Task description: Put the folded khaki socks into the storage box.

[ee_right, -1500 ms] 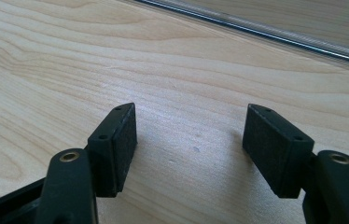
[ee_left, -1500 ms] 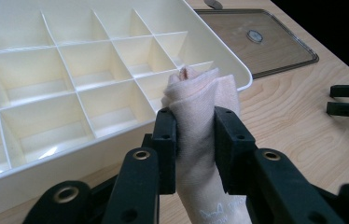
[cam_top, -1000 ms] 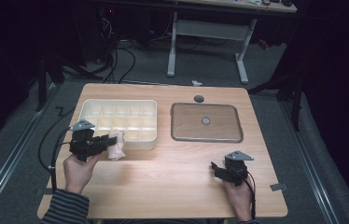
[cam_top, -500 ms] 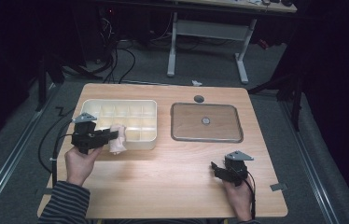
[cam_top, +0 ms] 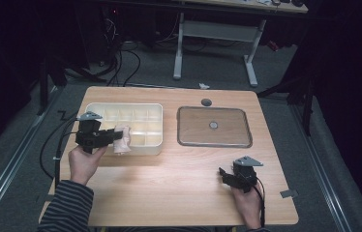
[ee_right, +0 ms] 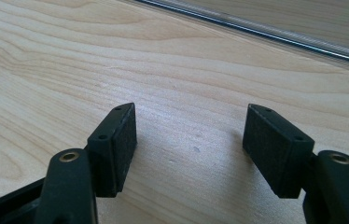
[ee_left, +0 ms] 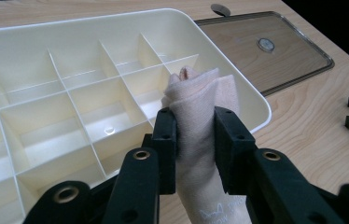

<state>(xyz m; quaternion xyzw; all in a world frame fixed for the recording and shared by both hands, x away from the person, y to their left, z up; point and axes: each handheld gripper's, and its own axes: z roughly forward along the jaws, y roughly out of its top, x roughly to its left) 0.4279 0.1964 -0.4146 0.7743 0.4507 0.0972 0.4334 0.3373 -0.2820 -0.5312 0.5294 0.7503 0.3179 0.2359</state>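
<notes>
Your rolled sock (ee_left: 196,121) is clamped between the pads of your left hand-held gripper (ee_left: 195,144), which grips it around the middle so that its folded tip sticks out past the jaws. In the left gripper view that tip hangs over the near right corner of the cream tray (ee_left: 238,79), above one of the cells by the rim; from the high view the sock (cam_top: 121,140) sits at the tray's front wall (cam_top: 143,147), about level with the rim. I can't tell whether it is touching the dividers or only hovering over them.

So, judging by this, the pick-up is done and the carry is close to finished. What is left is to lower the sock into a cell and let go. Every cell you can see in the tray looks empty, so this reads as the first item going in, not the last.

The clear lid (cam_top: 214,126) lies flat on the tabletop (cam_top: 169,188) to the right of the tray, well apart from it. If the job ends with closing the tray, that step is not yet started.

Your right hand-held gripper (cam_top: 231,176) rests near the front right of the tabletop, jaws wide apart with nothing between them, only bare wood under them in the right gripper view.
</notes>
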